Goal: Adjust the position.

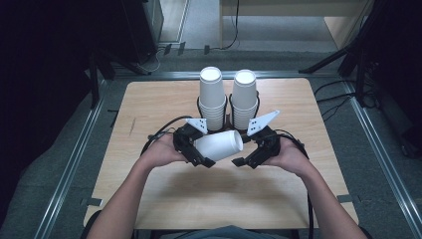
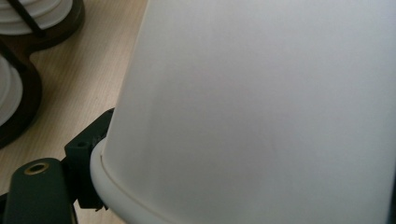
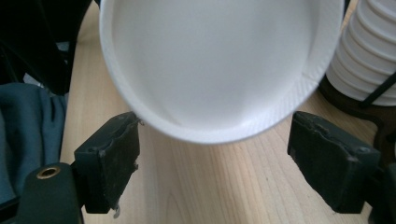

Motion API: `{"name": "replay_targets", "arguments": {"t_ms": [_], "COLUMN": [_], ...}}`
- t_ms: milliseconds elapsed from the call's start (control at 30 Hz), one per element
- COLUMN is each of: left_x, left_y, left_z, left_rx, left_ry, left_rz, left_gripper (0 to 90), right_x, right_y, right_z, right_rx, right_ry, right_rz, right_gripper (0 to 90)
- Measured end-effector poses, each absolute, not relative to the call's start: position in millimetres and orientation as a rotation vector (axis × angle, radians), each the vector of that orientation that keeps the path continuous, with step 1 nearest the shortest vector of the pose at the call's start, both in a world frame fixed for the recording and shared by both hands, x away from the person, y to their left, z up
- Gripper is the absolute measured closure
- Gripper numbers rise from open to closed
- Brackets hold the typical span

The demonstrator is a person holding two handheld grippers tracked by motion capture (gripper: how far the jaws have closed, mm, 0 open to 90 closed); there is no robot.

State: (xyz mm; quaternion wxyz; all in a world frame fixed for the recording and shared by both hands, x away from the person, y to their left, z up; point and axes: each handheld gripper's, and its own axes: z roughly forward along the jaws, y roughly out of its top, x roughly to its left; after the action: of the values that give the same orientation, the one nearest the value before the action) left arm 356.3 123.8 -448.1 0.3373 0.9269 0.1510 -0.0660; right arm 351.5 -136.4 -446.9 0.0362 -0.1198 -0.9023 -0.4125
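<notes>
Single white paper cup (image 1: 219,145) held sideways above pale wooden bench (image 1: 149,99), gripped by left gripper (image 1: 195,149), mouth turned toward right gripper (image 1: 247,158). Right jaws spread wide, clear of rim, likely just letting go. Behind, two white cup stacks (image 1: 228,97) in dark holder.

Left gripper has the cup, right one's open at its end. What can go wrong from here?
1. The cup lies sideways, gripped near its rim by the left gripper; it may slip or crush.
2. The right gripper stands open around its base, so no backup hold.
3. The cup stacks stand close behind; a swing might topple them.
</notes>
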Motion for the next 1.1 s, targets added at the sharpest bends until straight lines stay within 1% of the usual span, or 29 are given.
{"name": "replay_targets", "arguments": {"t_ms": [267,600,1100], "left_x": [363,365,363], "left_y": [116,104,91], "left_z": [-448,-457,-468], "left_rx": [2.49,2.584,2.667], "left_ry": [0.421,0.387,0.353], "left_rz": [-0.184,-0.175,-0.192], "left_gripper": [11.2,11.2,11.2], "right_x": [355,355,350], "right_y": [-140,-141,-122], "right_z": [-449,-450,-458], "right_rx": [-0.382,-0.392,-0.3], "right_ry": [-2.797,-2.818,-2.864], "right_rz": [-1.282,-1.284,-1.219], "right_gripper": [18.8,18.7,18.5]}}
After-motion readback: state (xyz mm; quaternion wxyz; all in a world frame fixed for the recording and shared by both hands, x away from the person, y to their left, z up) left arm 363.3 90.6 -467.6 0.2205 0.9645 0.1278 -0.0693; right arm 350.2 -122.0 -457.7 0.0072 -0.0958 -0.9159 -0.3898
